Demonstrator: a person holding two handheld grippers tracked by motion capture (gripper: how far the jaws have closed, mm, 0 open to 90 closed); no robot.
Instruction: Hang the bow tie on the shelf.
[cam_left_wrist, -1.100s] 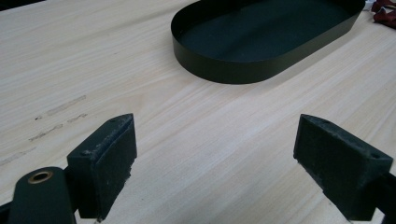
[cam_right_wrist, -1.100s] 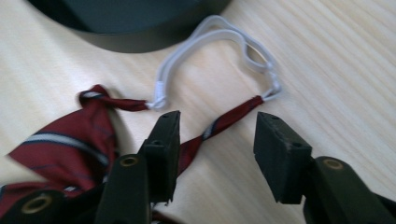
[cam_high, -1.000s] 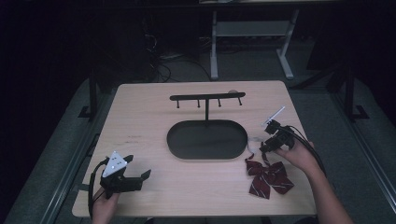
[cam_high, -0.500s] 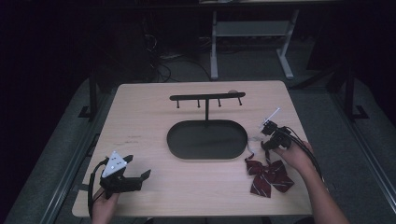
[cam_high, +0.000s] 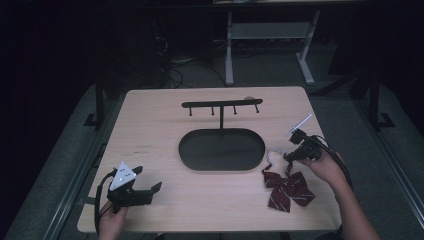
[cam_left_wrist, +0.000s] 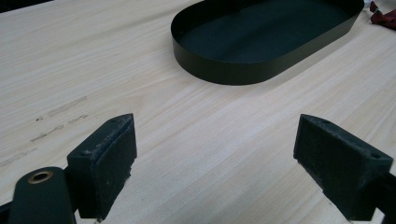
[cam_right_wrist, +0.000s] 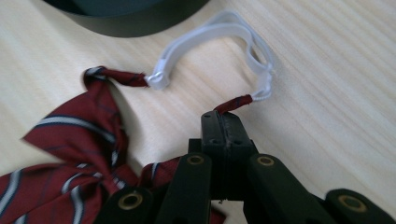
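Right gripper (cam_right_wrist: 225, 122), held in the person's right hand (cam_high: 327, 167) at the table's right side, has just been closing its two black jaws, and they now pinch one thin maroon strap end of the single maroon bow tie with white and navy stripes (cam_right_wrist: 70, 158). That bow tie (cam_high: 289, 189) lies flat on the pale wooden table (cam_high: 165, 125), near the front right corner and just beside the one black oval metal tray (cam_high: 221, 149). One white elastic band (cam_right_wrist: 219, 35) loops between the tie's two strap ends, lying on the wood next to the tray's wall. From the tray's back edge rises one black T-shaped stand (cam_high: 221, 106) with four small pegs under its crossbar. Left gripper (cam_left_wrist: 215, 158), one of two in all, rests near the front left corner with its jaws standing wide apart over bare wood, holding nothing.
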